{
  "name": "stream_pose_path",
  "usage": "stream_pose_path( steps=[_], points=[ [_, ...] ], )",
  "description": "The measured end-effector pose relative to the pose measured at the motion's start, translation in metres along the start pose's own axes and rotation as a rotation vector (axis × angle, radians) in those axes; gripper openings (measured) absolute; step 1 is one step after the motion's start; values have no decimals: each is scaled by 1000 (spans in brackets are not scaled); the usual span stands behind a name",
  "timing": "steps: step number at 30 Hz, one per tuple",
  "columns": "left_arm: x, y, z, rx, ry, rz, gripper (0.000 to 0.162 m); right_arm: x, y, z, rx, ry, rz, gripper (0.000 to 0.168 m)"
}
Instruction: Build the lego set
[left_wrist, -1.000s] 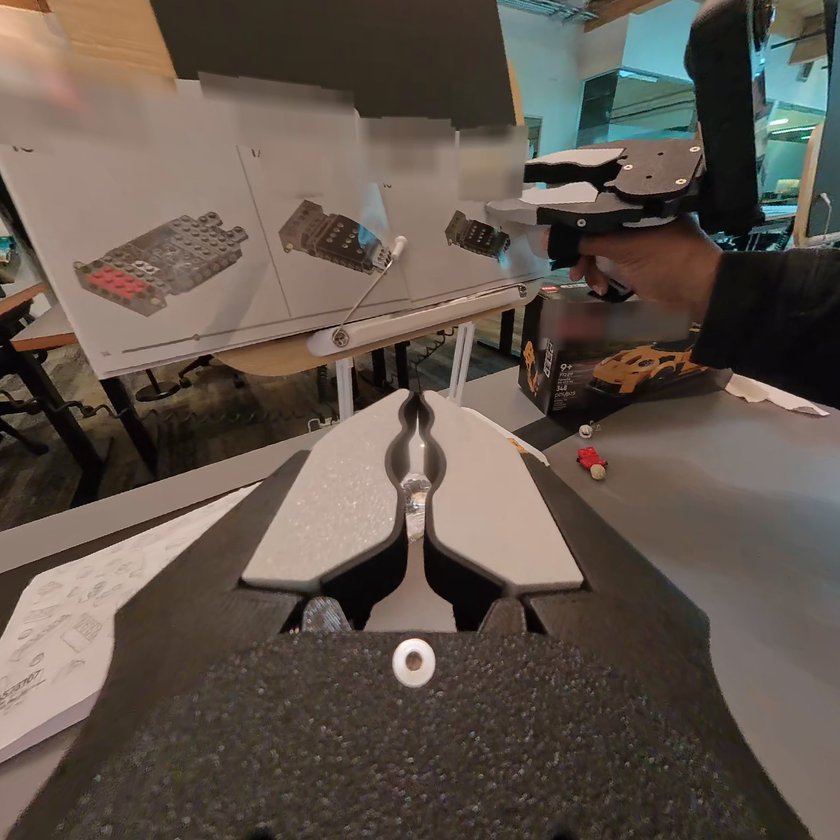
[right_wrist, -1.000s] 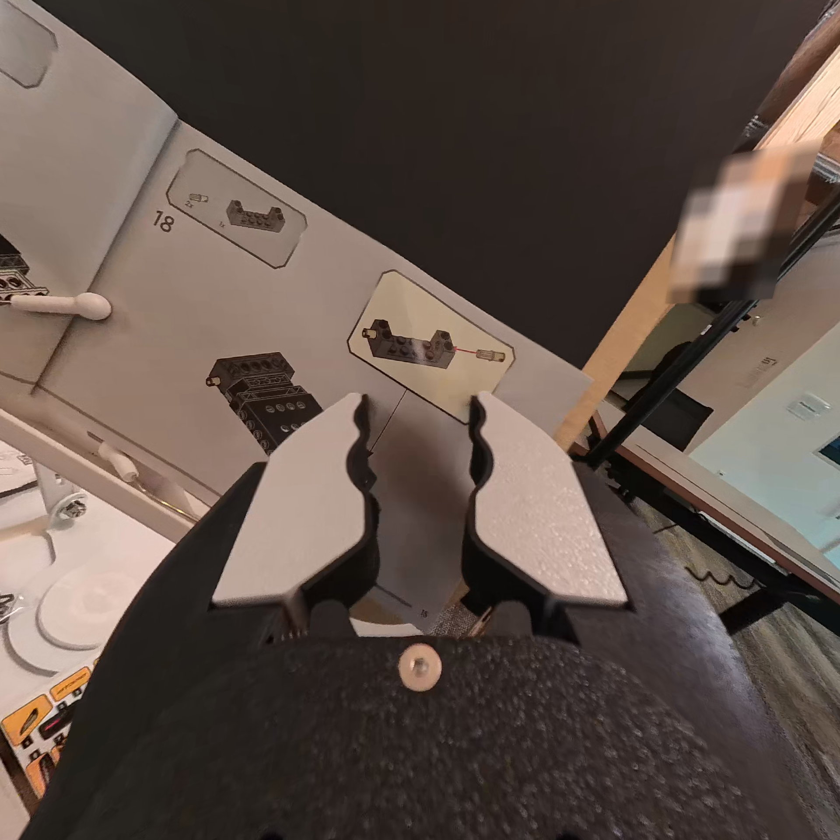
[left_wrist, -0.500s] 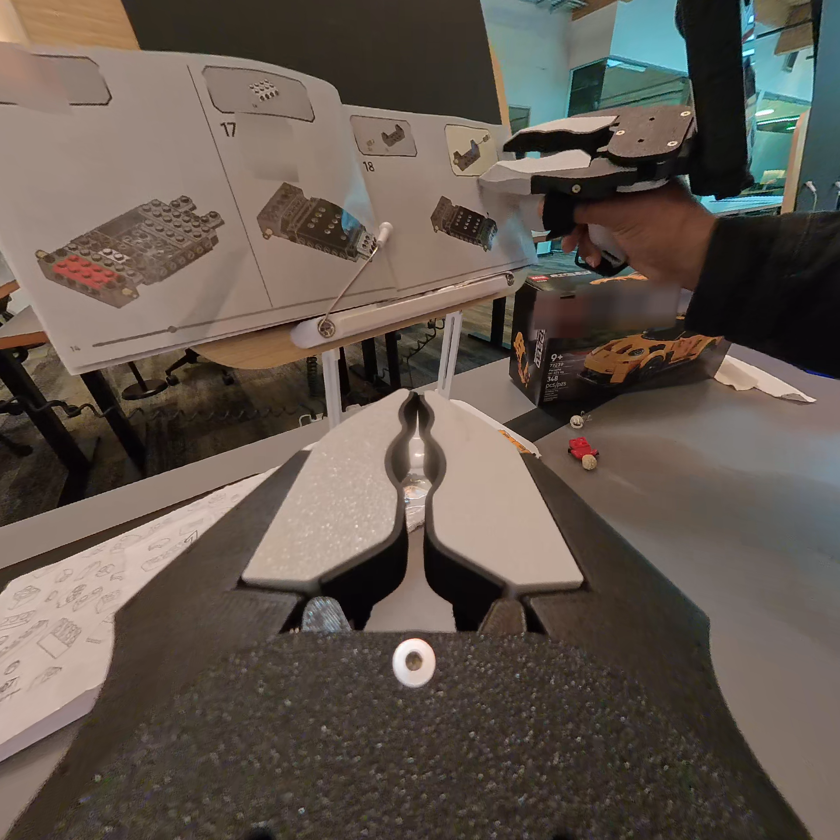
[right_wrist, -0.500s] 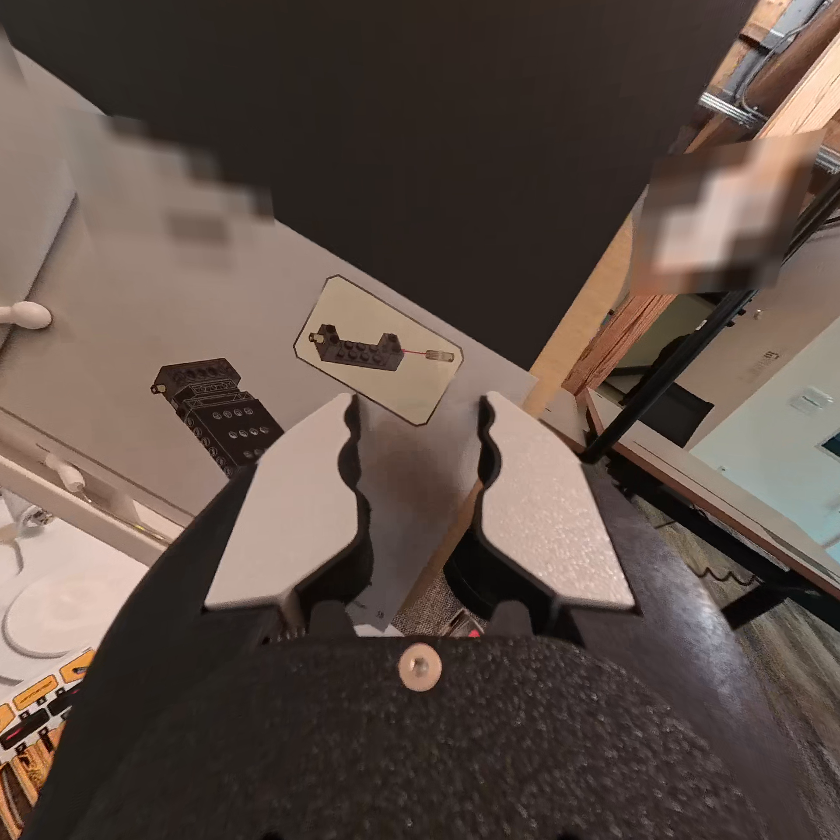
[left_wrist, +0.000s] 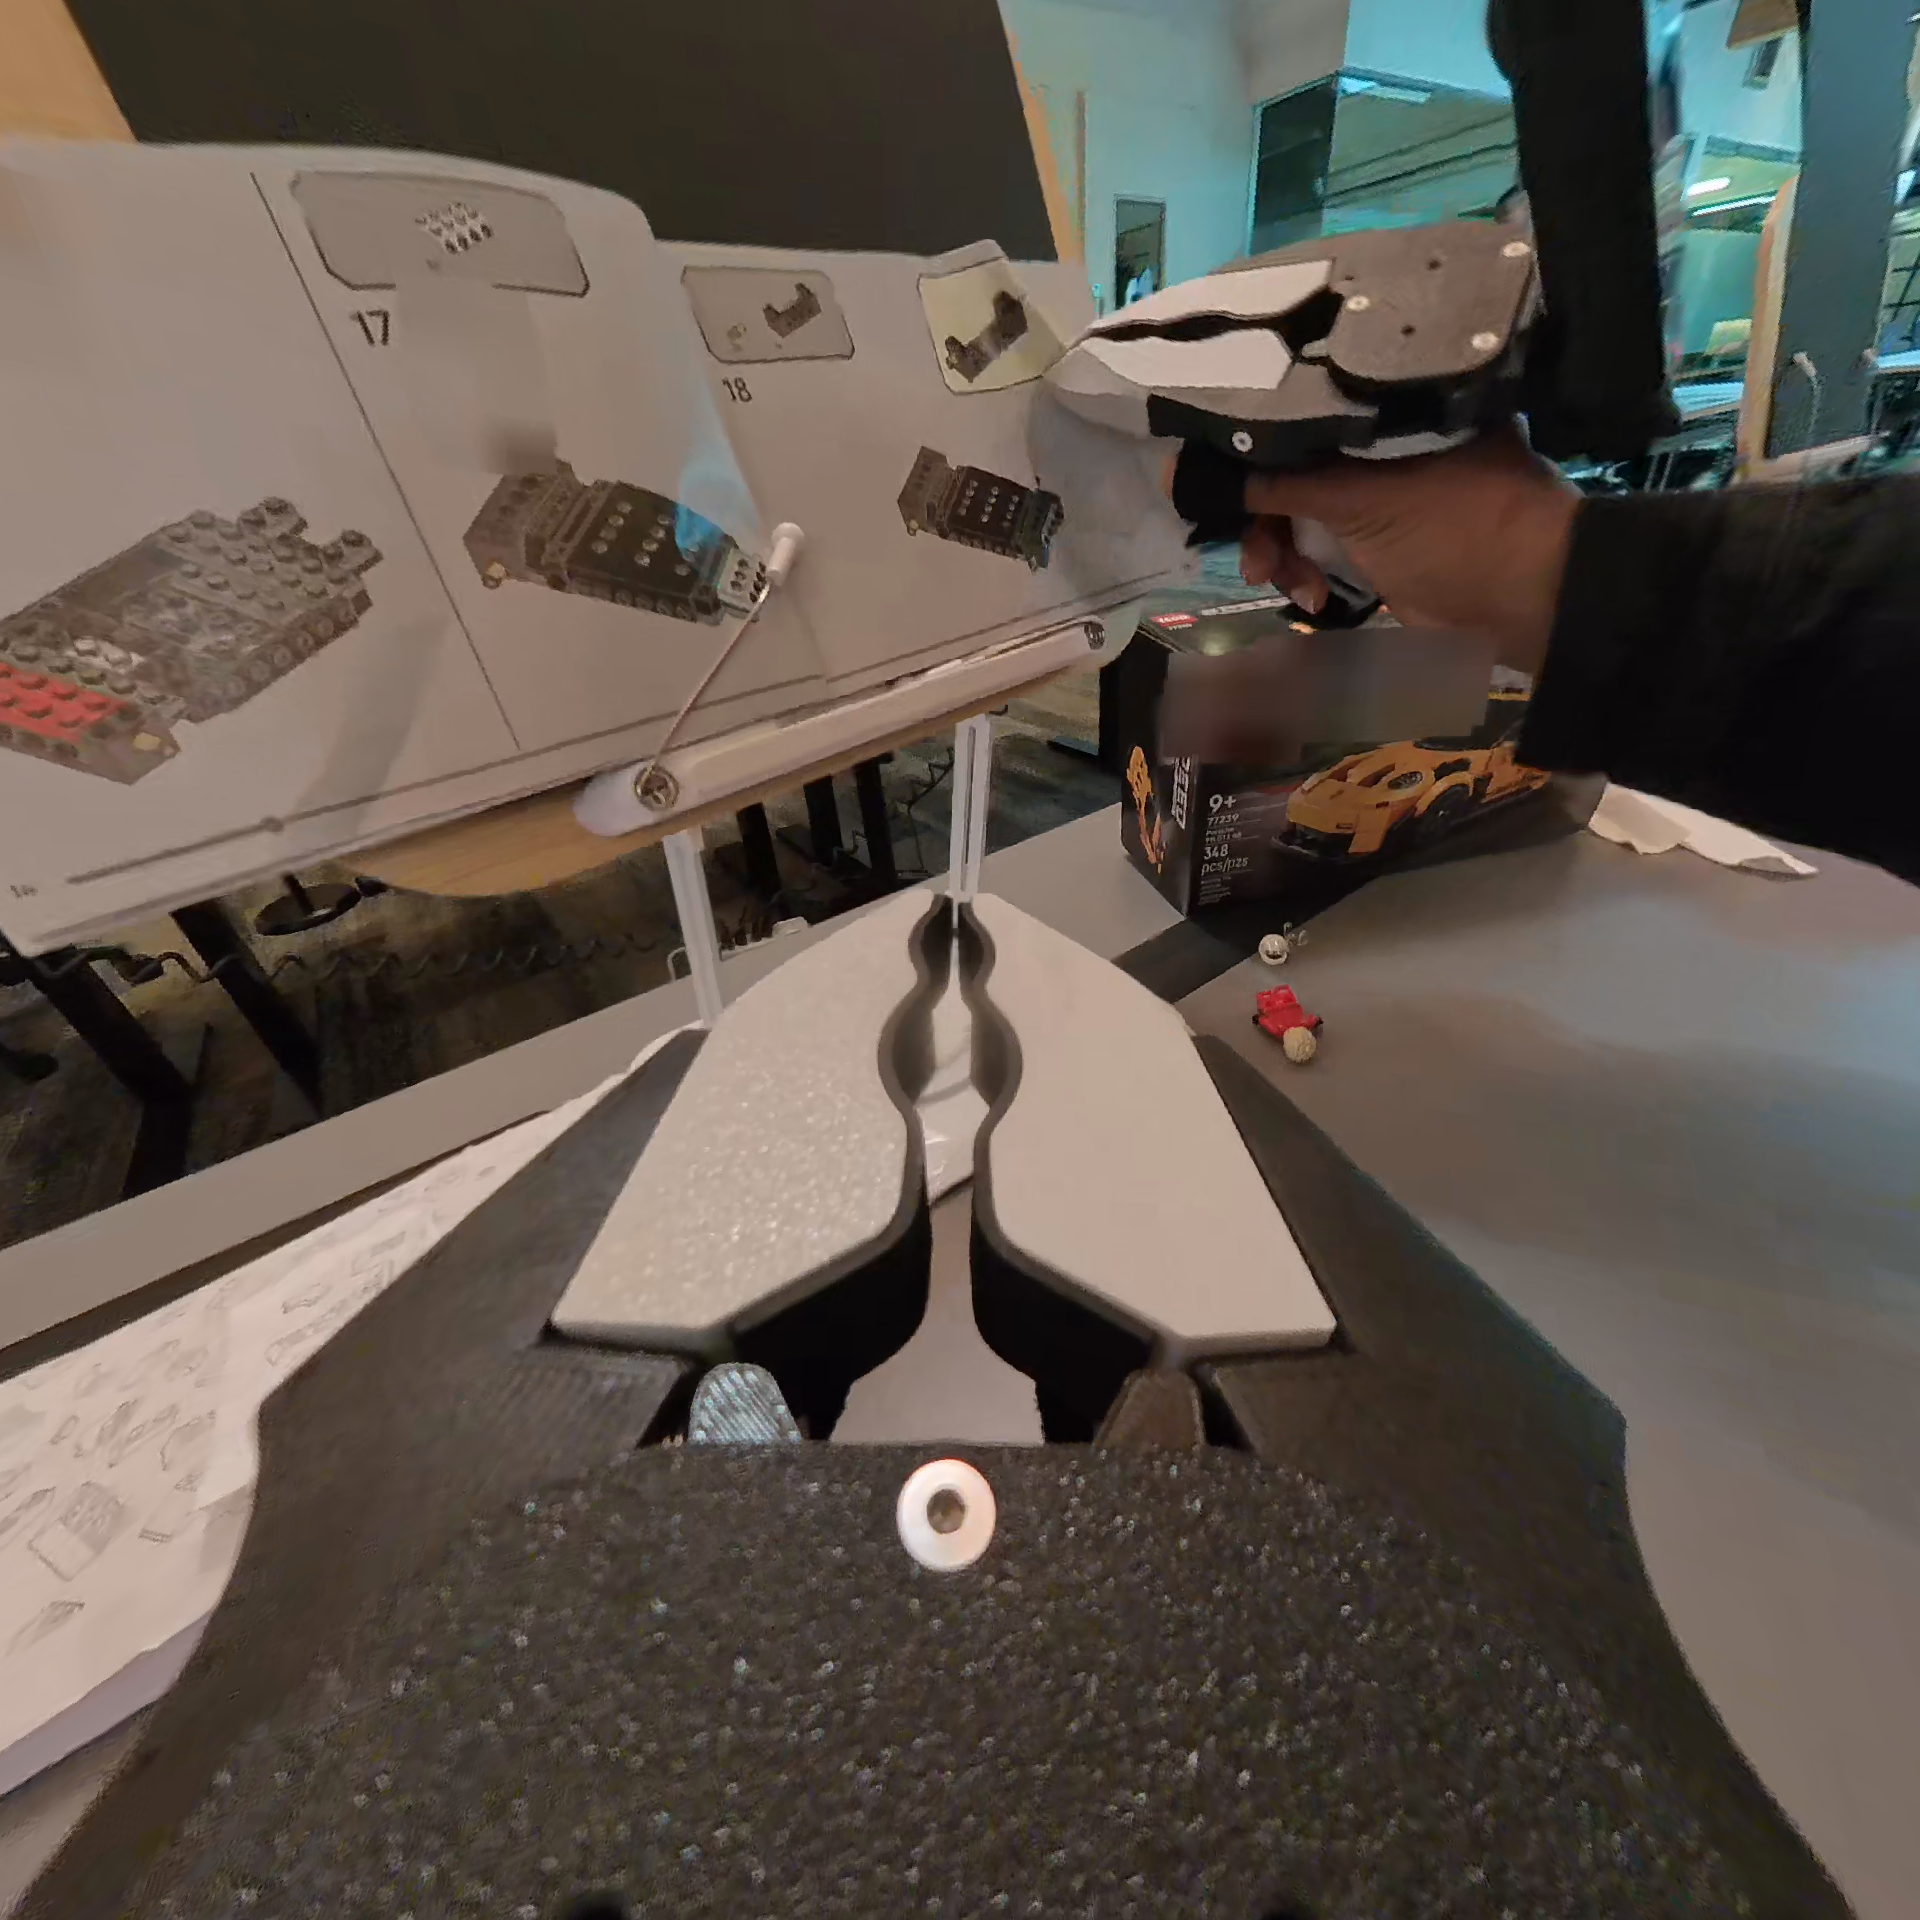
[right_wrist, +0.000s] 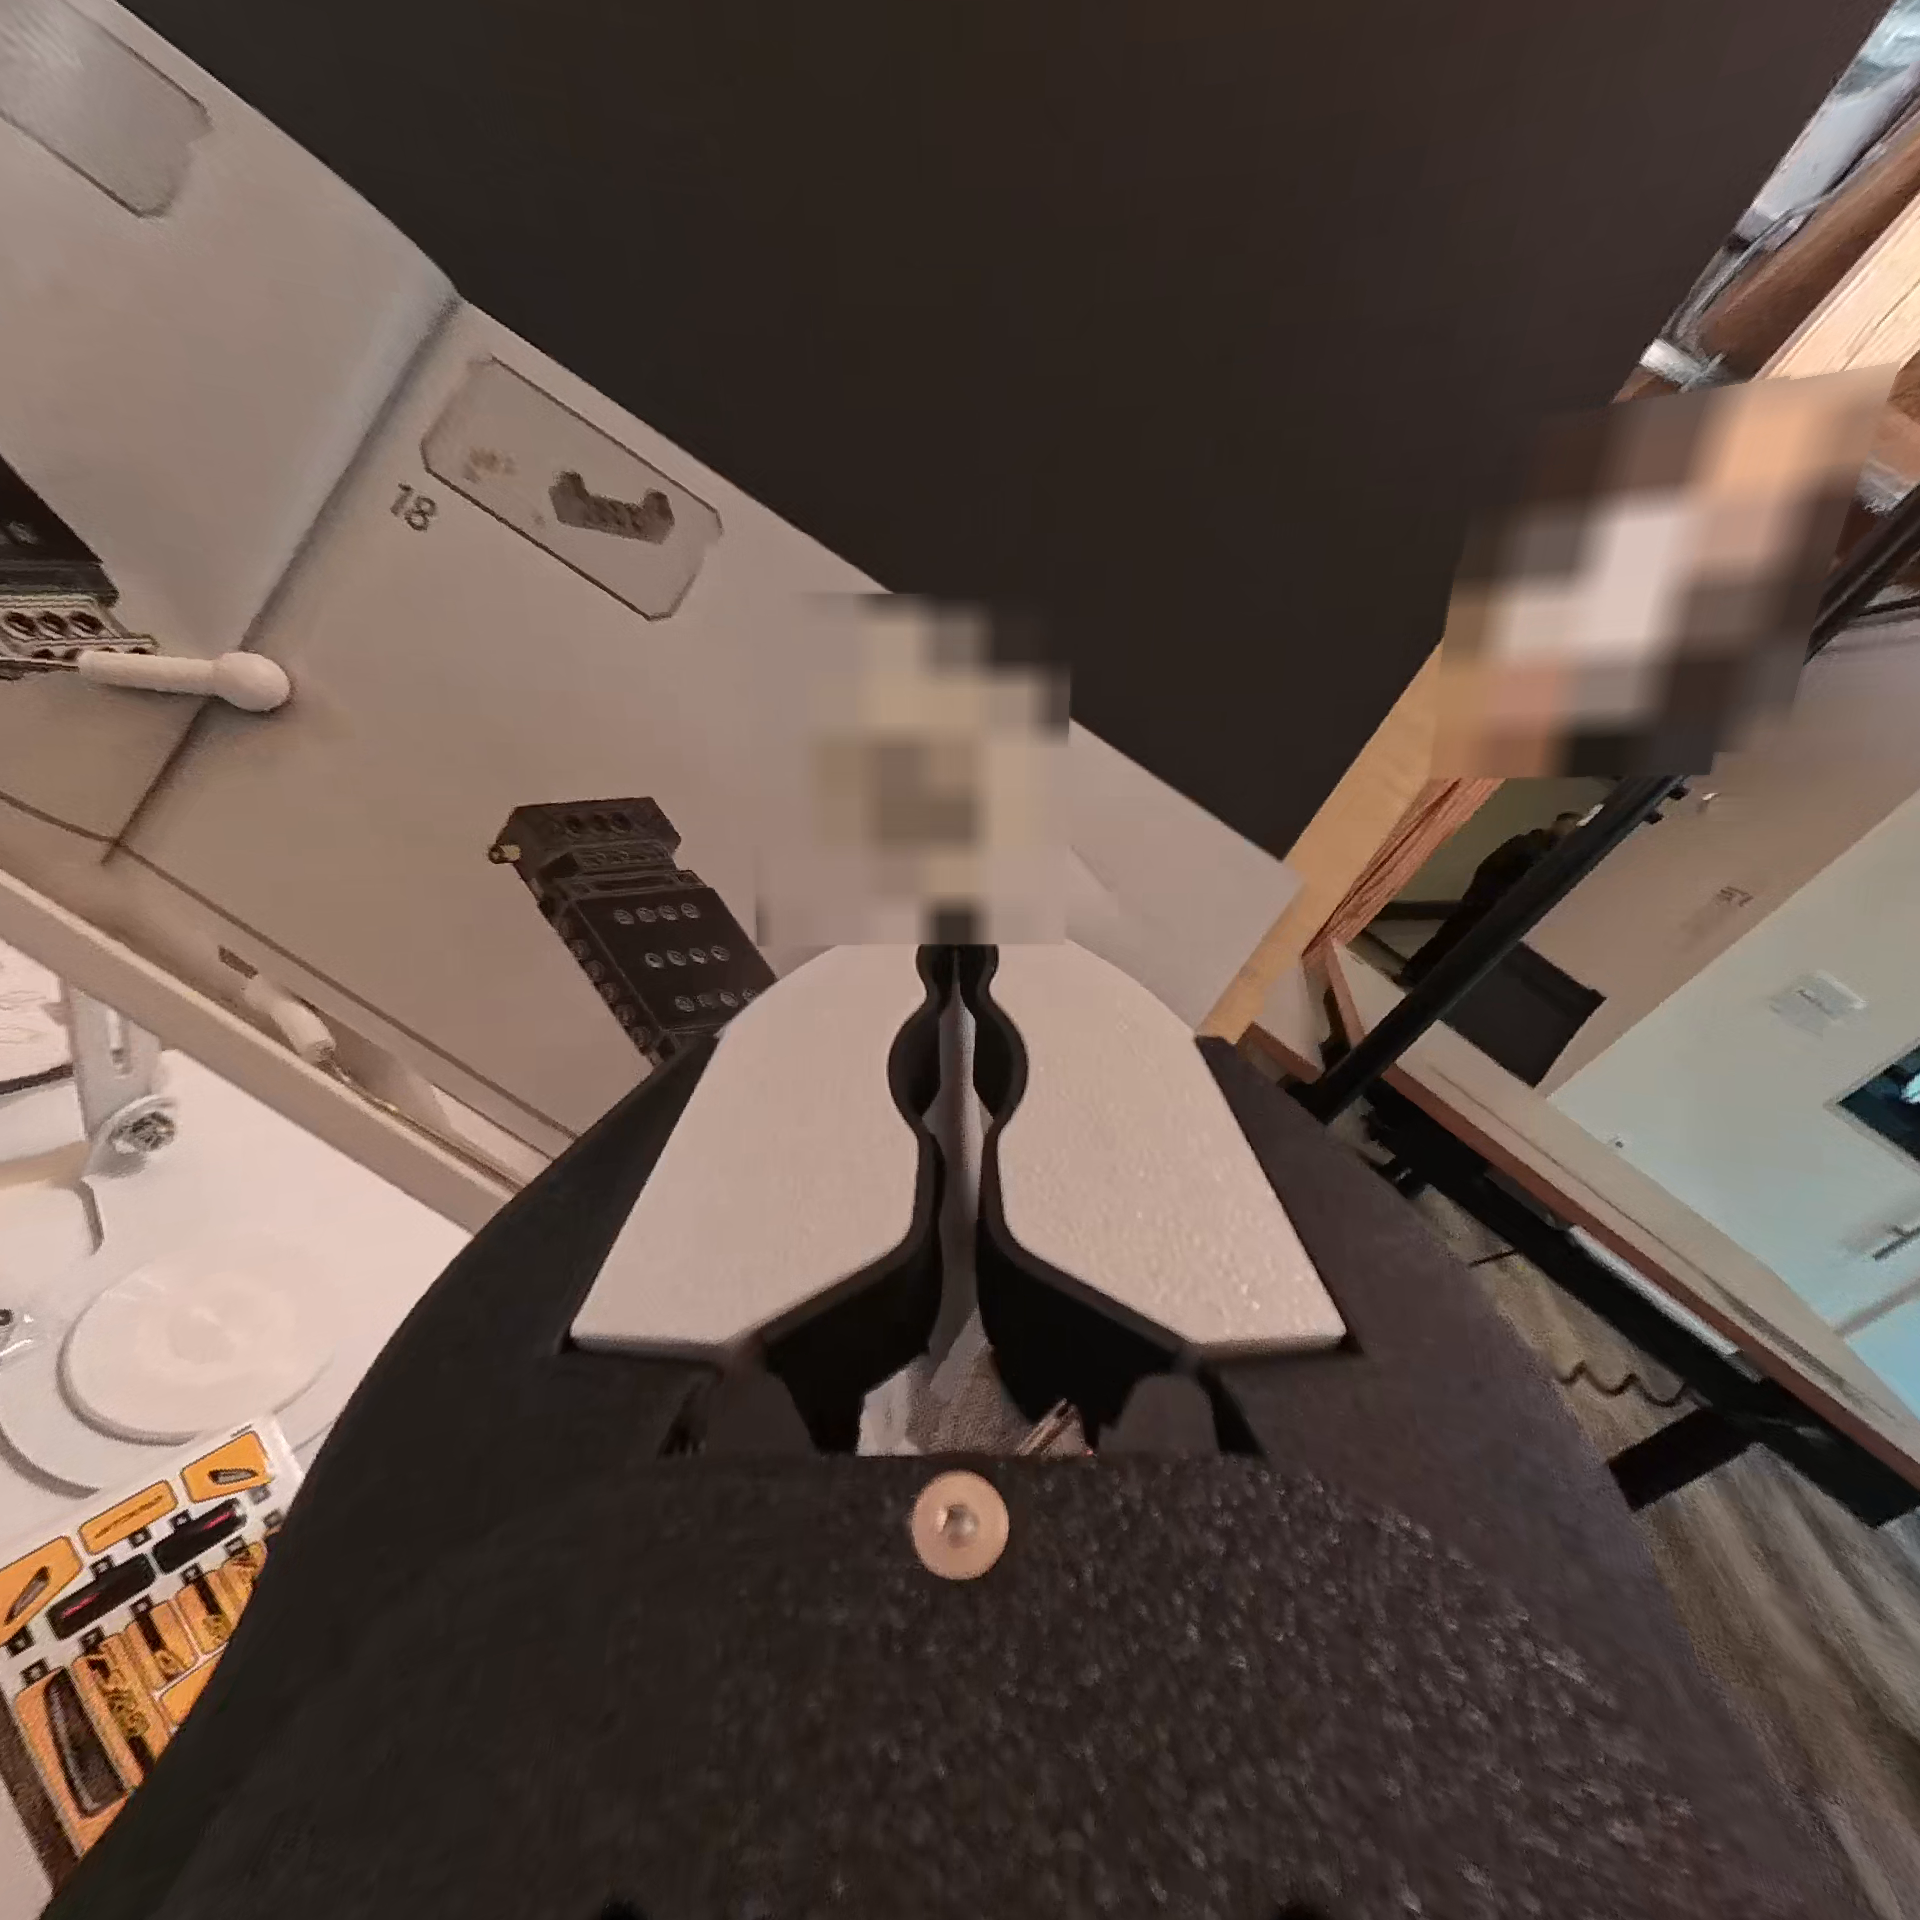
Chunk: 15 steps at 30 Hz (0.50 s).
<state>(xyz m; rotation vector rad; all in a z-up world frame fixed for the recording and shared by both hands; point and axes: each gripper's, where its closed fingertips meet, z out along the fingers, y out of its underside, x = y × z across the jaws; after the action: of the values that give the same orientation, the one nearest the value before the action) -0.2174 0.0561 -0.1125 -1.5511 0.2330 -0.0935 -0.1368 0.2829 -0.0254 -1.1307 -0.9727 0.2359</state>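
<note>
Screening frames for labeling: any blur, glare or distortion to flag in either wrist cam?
Left wrist view: fisheye bends the instruction booklet; bluish glare at its fold; left gripper sharp. Right wrist view: motion smear on booklet print and sticker sheet; right gripper sharp, shut on the page edge; mosaic patches overlaid.

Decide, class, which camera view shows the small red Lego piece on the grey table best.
The left wrist view: the small red Lego piece lies in plain sight on the grey table, right of the closed left hand-held gripper. The right wrist view does not show it at all.
</note>
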Motion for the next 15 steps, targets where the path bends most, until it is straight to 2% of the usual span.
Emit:
stream_pose_path(
  steps=[4, 9, 13, 14, 15],
  points=[
    [14, -33, 12, -12, 68, -43, 12, -17, -18, -20, 77, 37, -176, 0],
    [23, -88, 66, -26, 231, -220, 27, -55, -37, -40, 141, 48, -440, 0],
    [14, -88, 120, -164, 320, -428, 50, -82, -46, -44, 169, 45, -595, 0],
    [12, -88, 128, -171, 339, -493, 48, -87, -48, -44, 177, 44, -624, 0],
    [10, -89, 133, -163, 361, -537, 35, -93, -50, -44, 185, 37, -646, 0]
  ],
)
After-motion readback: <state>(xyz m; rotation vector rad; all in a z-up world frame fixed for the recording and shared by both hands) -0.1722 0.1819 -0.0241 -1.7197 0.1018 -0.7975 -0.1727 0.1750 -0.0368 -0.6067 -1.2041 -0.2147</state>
